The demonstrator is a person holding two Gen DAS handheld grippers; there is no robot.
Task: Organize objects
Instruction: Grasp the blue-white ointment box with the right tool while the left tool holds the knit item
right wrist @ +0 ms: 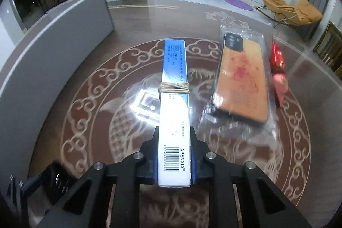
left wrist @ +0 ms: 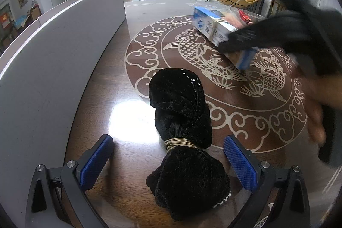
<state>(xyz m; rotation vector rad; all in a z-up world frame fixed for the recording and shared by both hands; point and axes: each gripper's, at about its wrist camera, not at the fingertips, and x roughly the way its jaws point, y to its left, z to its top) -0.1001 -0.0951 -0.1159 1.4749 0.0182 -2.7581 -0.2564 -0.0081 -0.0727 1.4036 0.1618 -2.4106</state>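
The round brown glass-topped table with the fish inlay (right wrist: 89, 69) is lying open ahead of me, a grey panel (left wrist: 53, 52) edging its left side. My right gripper (right wrist: 174, 155) is pinching the long blue-and-white rubber-banded box (right wrist: 174, 99) above it. My left gripper (left wrist: 168, 155) is standing spread around the black velvet bundle (left wrist: 181, 121), pads apart from it.

A black velvet bundle (left wrist: 181, 131), tied at the middle with a beige band, lies on the table. A long blue and white box (right wrist: 174, 112) with the same kind of band stands on its narrow edge. Right of it lies a bagged phone case (right wrist: 243, 78), orange-brown, and something red (right wrist: 277, 69), perhaps a wrapper.
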